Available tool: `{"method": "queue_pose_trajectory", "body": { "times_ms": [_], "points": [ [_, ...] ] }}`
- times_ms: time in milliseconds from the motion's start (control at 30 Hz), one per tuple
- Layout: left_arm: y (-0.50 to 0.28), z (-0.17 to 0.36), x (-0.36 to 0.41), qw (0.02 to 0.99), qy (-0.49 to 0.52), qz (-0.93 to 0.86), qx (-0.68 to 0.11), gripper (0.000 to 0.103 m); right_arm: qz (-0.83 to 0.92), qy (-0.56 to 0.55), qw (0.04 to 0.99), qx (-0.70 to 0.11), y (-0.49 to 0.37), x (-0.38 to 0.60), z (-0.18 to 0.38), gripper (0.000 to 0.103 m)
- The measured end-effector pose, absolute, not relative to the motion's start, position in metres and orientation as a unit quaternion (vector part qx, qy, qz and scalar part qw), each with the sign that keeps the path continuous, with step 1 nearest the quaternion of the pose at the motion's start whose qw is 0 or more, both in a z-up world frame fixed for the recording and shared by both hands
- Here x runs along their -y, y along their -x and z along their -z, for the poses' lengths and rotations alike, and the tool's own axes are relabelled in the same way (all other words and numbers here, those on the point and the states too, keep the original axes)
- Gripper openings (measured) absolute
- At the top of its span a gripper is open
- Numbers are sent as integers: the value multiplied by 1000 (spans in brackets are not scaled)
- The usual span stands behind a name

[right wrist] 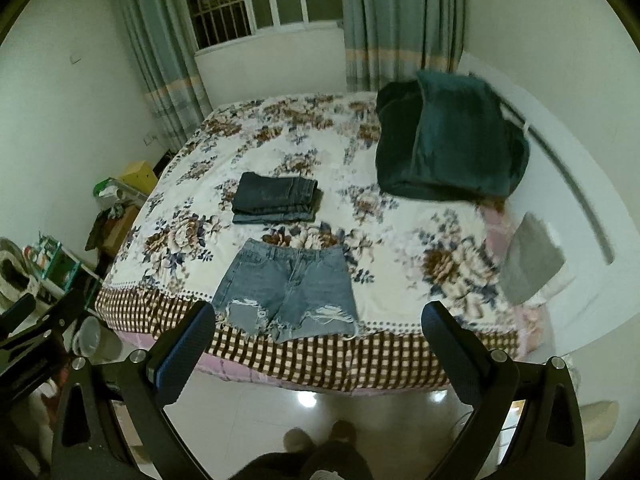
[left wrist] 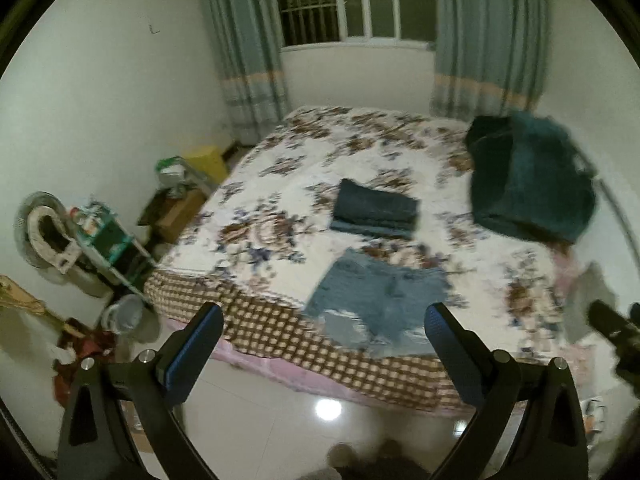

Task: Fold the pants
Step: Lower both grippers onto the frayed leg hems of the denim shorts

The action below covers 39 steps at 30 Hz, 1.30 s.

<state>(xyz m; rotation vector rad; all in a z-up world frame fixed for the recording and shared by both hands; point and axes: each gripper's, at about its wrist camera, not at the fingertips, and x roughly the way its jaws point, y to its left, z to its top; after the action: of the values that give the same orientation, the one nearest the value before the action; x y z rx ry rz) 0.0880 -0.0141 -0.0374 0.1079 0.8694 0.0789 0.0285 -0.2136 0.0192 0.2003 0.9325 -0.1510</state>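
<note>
Denim shorts (right wrist: 286, 294) lie flat ahead of both tools, frayed hems at the bed's (right wrist: 400, 236) near edge. Folded dark jeans (right wrist: 276, 198) just beyond. Left gripper (left wrist: 324, 330) and right gripper (right wrist: 318, 326) gape wide, empty, over floor.

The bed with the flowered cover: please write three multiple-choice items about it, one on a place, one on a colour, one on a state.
1. Where do the light blue ripped denim shorts lie?
A. at the near edge of the bed
B. on the floor
C. under the window

2. What colour is the bulky folded blanket?
A. red
B. dark teal
C. yellow

3. How is the dark denim garment behind the shorts?
A. hanging
B. spread flat
C. folded in a stack

Answers: 1 A, the frayed hems reach the checked border. 2 B, it shows dark teal in both views. 3 C, layered edges are visible.
</note>
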Motion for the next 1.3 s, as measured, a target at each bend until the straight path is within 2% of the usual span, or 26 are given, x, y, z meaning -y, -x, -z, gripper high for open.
{"method": "queue_pose_trajectory", "body": {
  "times_ms": [133, 300, 633, 900, 967, 1000, 1033, 1067, 1100, 1133, 1167, 1300],
  "points": [
    [-113, 94, 20, 887, -66, -60, -454, 103, 53, -137, 859, -490, -73, 245, 43, 103],
    [-153, 176, 64, 853, -66, -87, -510, 103, 3, -199, 809, -553, -150, 302, 149, 103],
    [-231, 414, 215, 769, -64, -109, -627, 103, -99, -212, 739, -632, -311, 421, 370, 103],
    [-245, 591, 295, 702, -124, -98, -695, 102, -144, -186, 713, -660, -366, 484, 505, 103],
    [-246, 617, 297, 694, -127, -94, -702, 84, -150, -199, 705, -664, -375, 493, 534, 103],
    [-245, 620, 293, 703, -110, -91, -697, 83, -152, -207, 701, -666, -381, 495, 547, 103],
    [-245, 617, 291, 714, -97, -89, -688, 75, -155, -214, 696, -668, -386, 495, 559, 103],
    [-244, 609, 288, 727, -81, -79, -677, 51, -157, -220, 691, -670, -393, 493, 571, 103],
    [-241, 601, 286, 737, -65, -68, -669, 39, -159, -223, 687, -673, -400, 489, 581, 103],
    [-239, 593, 284, 743, -58, -66, -664, 20, -164, -228, 683, -674, -407, 485, 589, 103],
    [-237, 586, 281, 748, -57, -70, -658, 8, -171, -235, 678, -675, -415, 477, 597, 103],
    [-232, 561, 261, 761, -18, -63, -645, 5, -193, -252, 663, -678, -449, 436, 619, 103]
  ]
}}
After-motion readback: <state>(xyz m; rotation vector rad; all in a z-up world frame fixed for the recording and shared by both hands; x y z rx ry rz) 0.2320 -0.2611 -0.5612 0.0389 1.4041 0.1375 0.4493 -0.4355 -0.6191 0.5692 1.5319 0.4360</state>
